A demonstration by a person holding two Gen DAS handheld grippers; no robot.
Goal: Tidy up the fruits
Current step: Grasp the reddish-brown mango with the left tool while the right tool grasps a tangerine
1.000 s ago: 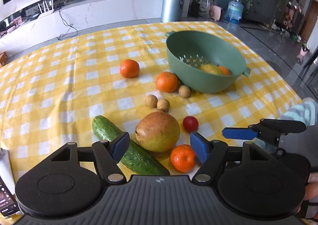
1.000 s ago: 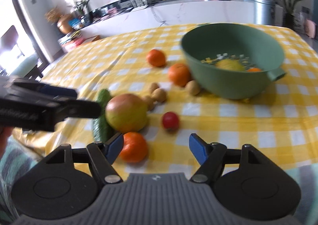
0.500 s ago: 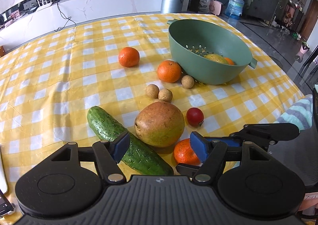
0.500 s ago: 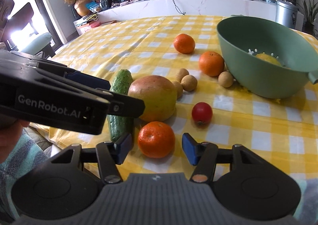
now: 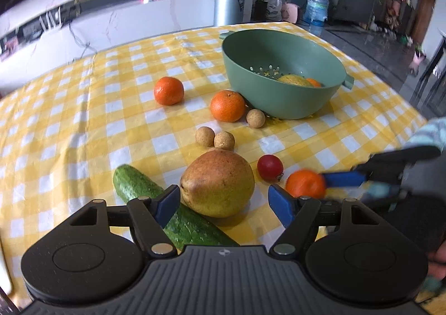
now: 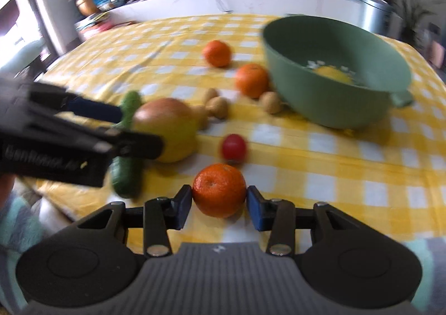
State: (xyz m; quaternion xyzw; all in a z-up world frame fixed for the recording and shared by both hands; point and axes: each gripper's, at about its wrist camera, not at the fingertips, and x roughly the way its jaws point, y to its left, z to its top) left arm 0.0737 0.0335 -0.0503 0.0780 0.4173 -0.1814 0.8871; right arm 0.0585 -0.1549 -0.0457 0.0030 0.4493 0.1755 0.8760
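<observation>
Closing: my right claw (image 6: pixel 219 201) is narrowing on the tangerine (image 6: pixel 219 193); both blue pads sit against its sides, so I count it as gripped.
Change: a second ago these jaws stood wide with the tangerine off by the left pad; now it sits square between them.
Meaning: the pick looks nearly made, and the carry to the bowl (image 6: pixel 329 109) would come next, I judge.
Tangerine place: near edge of the checked cloth (image 6: pixel 348 175), just in front of the tomato (image 6: pixel 233 146); whether it is clear of the cloth I cannot tell.
Right pose: tipped steeply down toward the table, barely shifted, background blurred.
Left claw: my left claw (image 5: pixel 223 203) stands wide and is opening a little, with nothing pressed between its pads.
Left pose: angled down, hovering just short of the mango (image 5: pixel 217 182), the cucumber (image 5: pixel 167 209) running under its left pad.
Bowl contents: a yellow fruit (image 5: pixel 294 80) and something orange beside it.
Left to sort: two tangerines, three small brown fruits, tomato, mango.
</observation>
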